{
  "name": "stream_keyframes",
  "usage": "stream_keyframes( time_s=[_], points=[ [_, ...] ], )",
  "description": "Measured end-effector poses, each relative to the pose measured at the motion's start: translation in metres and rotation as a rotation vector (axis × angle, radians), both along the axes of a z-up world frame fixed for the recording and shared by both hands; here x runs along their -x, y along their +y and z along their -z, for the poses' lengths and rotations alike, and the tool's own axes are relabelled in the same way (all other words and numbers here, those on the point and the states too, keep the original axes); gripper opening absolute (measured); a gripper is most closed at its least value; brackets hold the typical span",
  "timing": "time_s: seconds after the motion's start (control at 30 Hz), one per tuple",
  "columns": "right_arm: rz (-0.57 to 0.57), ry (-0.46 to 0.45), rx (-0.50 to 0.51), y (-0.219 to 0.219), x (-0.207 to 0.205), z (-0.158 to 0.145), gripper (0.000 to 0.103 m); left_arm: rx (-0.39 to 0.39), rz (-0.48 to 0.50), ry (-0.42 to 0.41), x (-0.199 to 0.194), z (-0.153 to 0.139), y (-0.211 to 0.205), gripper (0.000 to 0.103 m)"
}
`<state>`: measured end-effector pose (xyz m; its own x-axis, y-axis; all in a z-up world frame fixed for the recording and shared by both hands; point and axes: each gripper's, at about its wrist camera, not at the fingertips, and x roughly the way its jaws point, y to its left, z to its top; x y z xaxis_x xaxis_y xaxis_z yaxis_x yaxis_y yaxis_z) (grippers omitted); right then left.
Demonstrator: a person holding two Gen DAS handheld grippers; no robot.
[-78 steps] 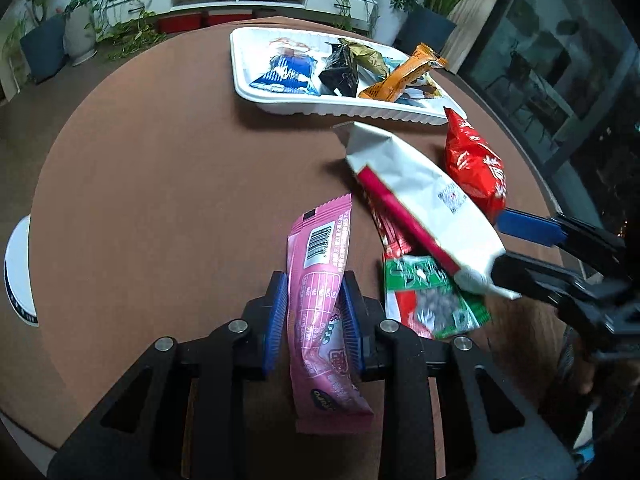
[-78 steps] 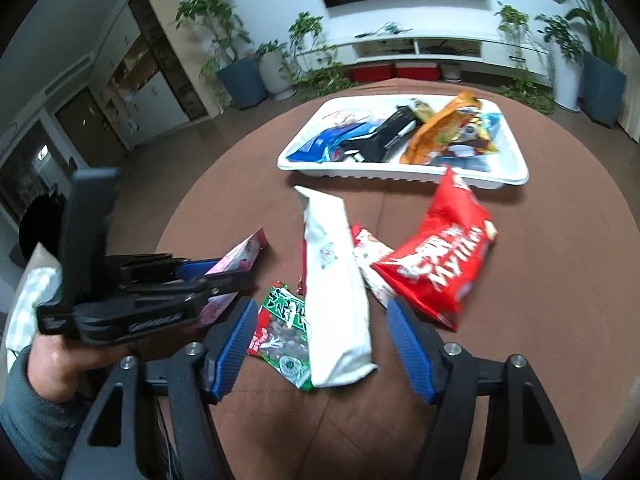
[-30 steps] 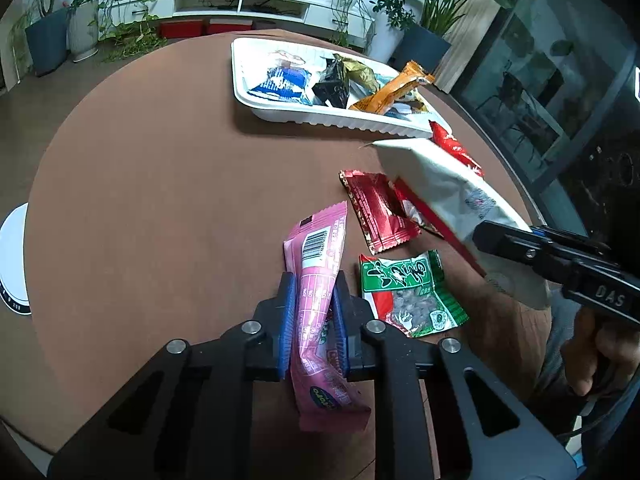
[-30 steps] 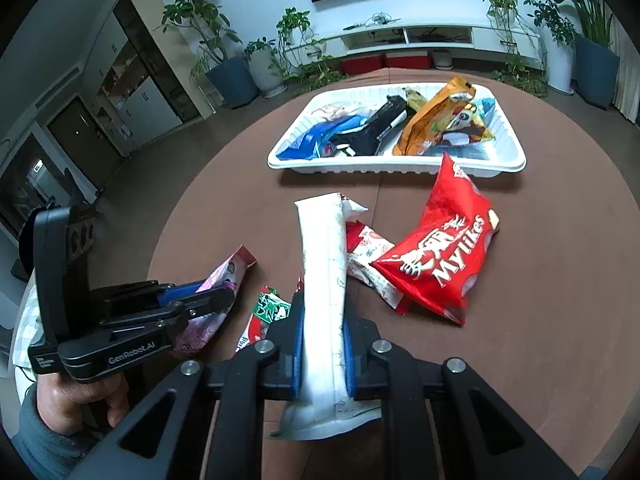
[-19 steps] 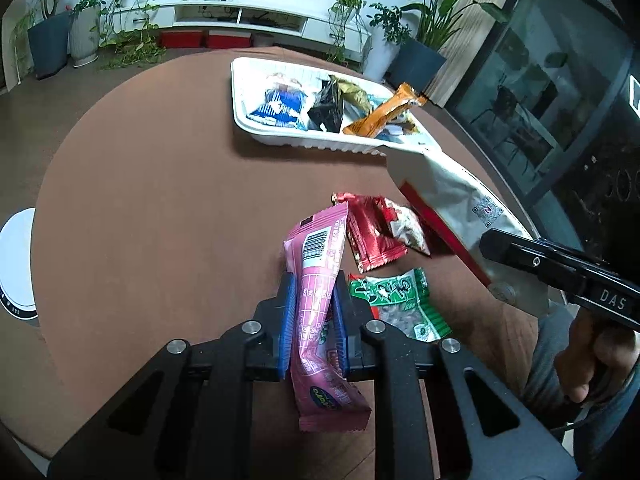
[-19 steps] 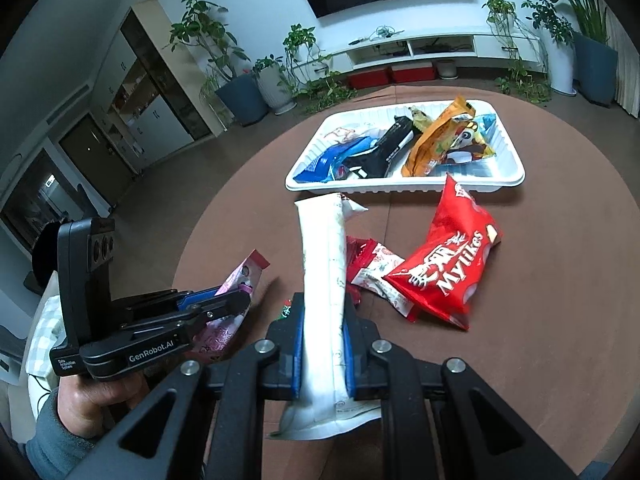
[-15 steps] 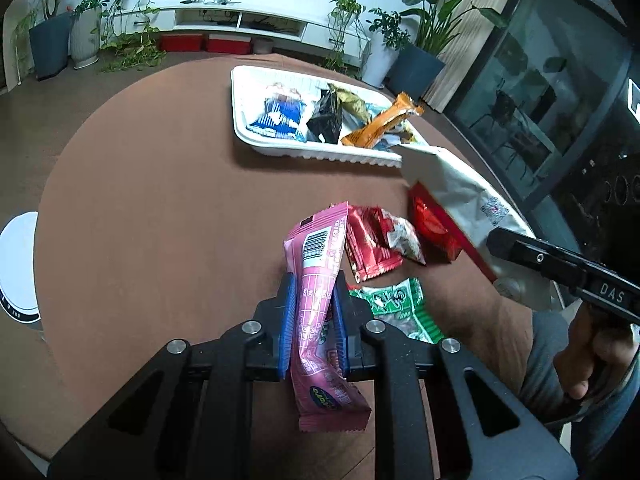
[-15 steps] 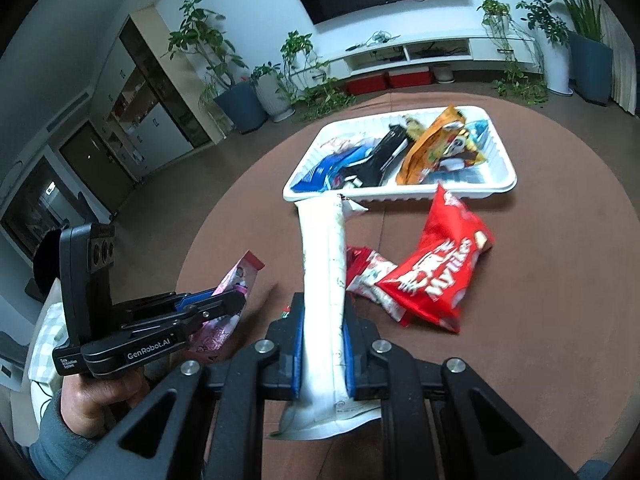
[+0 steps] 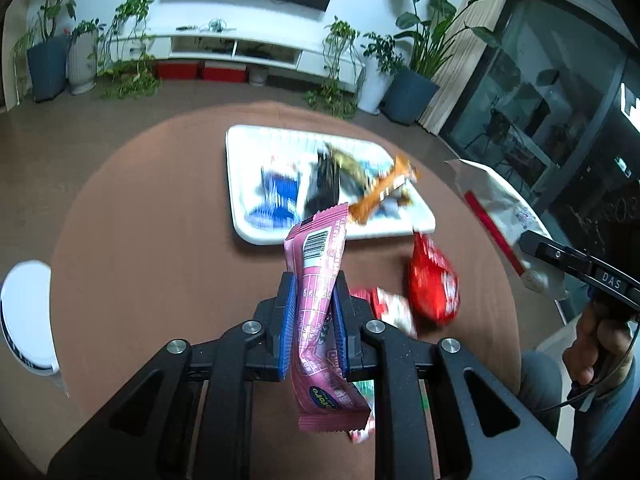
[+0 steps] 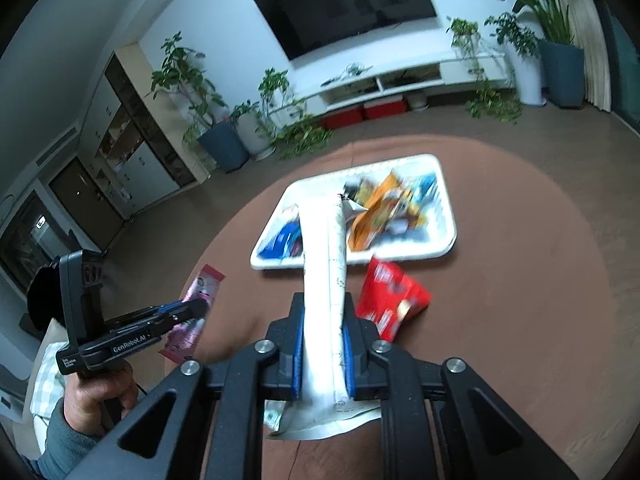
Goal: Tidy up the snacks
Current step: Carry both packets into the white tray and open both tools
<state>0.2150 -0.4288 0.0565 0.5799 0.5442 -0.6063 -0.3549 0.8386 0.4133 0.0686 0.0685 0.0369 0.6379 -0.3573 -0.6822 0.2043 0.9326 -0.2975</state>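
Left gripper point(image 9: 313, 322) clamped on a pink foil snack wrapper point(image 9: 318, 296), right gripper point(image 10: 323, 354) clamped on a long white snack bag point(image 10: 326, 280), both aloft; white plastic tray point(image 9: 240, 184) part-filled; red foil packets point(image 9: 432, 284) remain on the brown round table point(image 9: 160, 240).

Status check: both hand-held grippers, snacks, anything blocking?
Left hand-held gripper shut on pink packet. Right shut on white bag. Tray ahead, path unobstructed.
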Motion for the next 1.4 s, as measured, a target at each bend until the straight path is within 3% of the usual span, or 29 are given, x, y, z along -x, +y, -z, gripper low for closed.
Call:
stream_keyframes(
  time_s=[0.33,0.57,0.8,1.17,1.33,1.37,1.4],
  points=[
    [0.034,-0.068,0.073,0.015,-0.073,-0.032,0.017,-0.032,-0.007,-0.033,-0.073,-0.029,-0.001,0.016],
    [-0.005,-0.026,0.135,0.063,-0.124,-0.016,0.017,-0.046,-0.025,-0.019,-0.136,-0.028,-0.006,0.016],
    [-0.004,0.037,0.220,0.104,-0.163,0.018,0.017,-0.090,-0.052,0.017,-0.201,0.002,-0.029,0.016],
    [0.036,0.117,0.300,0.122,-0.186,0.063,0.017,-0.141,-0.071,0.060,-0.246,0.062,-0.055,0.018],
    [0.030,0.151,0.306,0.126,-0.190,0.077,0.018,-0.159,-0.075,0.086,-0.258,0.083,-0.063,0.030],
    [0.030,0.145,0.309,0.126,-0.190,0.077,0.018,-0.158,-0.078,0.090,-0.260,0.085,-0.062,0.041],
    [0.030,0.143,0.312,0.126,-0.189,0.078,0.018,-0.150,-0.081,0.094,-0.262,0.088,-0.061,0.059]
  ],
)
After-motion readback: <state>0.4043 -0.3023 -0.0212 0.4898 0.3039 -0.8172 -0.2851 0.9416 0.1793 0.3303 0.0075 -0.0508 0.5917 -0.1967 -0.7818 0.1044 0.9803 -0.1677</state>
